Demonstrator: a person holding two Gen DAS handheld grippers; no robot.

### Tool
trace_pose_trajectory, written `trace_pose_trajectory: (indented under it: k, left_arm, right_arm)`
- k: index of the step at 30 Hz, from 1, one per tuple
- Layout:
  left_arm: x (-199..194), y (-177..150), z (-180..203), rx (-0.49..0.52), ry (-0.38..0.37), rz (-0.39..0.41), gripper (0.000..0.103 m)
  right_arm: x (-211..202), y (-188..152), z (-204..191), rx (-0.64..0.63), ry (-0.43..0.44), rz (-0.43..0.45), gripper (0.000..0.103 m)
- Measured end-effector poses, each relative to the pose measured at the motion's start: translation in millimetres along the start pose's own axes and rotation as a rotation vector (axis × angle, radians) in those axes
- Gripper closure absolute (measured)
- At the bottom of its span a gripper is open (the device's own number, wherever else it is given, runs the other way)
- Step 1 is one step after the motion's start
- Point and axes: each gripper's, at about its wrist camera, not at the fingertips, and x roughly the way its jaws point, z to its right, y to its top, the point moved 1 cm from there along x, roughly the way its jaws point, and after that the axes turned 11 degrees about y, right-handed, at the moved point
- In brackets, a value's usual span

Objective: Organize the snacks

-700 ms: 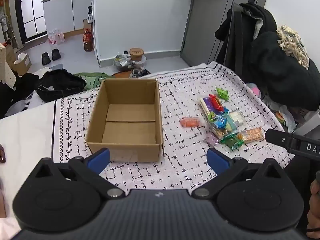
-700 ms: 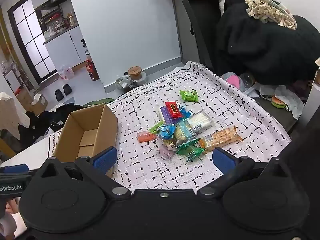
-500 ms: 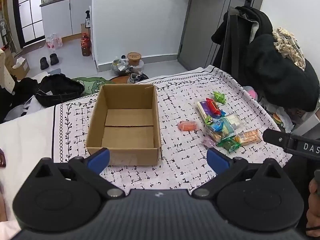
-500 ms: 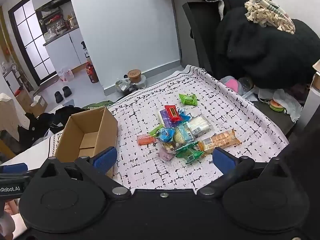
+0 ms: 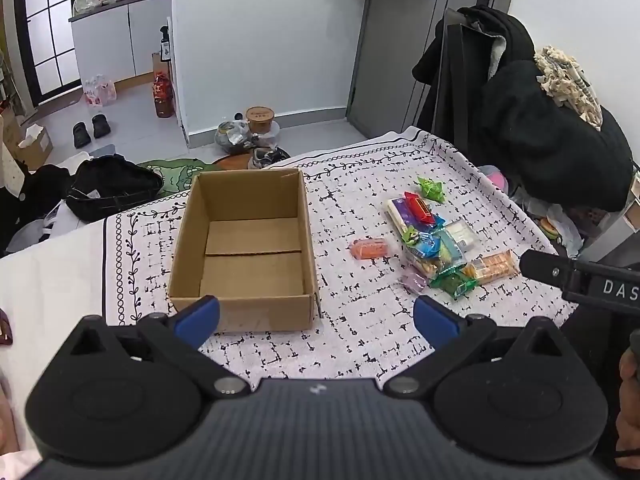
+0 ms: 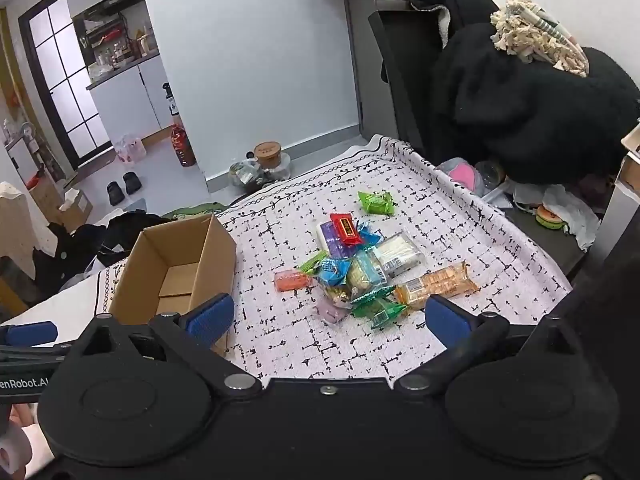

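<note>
Both grippers, left and right, gape wide and empty; take edge snacks first, dropping them into box, not digging the pile

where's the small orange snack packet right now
The small orange snack packet lies alone on the patterned tablecloth, between the open cardboard box on its left and the pile of snacks on its right, touching neither.

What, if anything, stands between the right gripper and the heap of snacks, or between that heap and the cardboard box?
Nothing visible does. The right gripper is open over bare tablecloth just short of the snack pile. Only the lone orange packet lies between pile and cardboard box.
</note>
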Motion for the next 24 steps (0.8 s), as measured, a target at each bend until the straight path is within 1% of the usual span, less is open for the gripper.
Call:
trace_pose_trajectory:
  k: [10,24]
  left_arm:
    - [-0.1,1.3,0.0,0.007,0.003,0.000,0.000]
    - [1.6,-1.8,2.8,0.014,0.004,-0.003,0.000]
  right_arm:
    - [0.4,-1.8,-0.3,0.006,0.006,-0.017,0.000]
    - [-1.3,0.6,2.1,0.007,-0.002,-0.013,0.000]
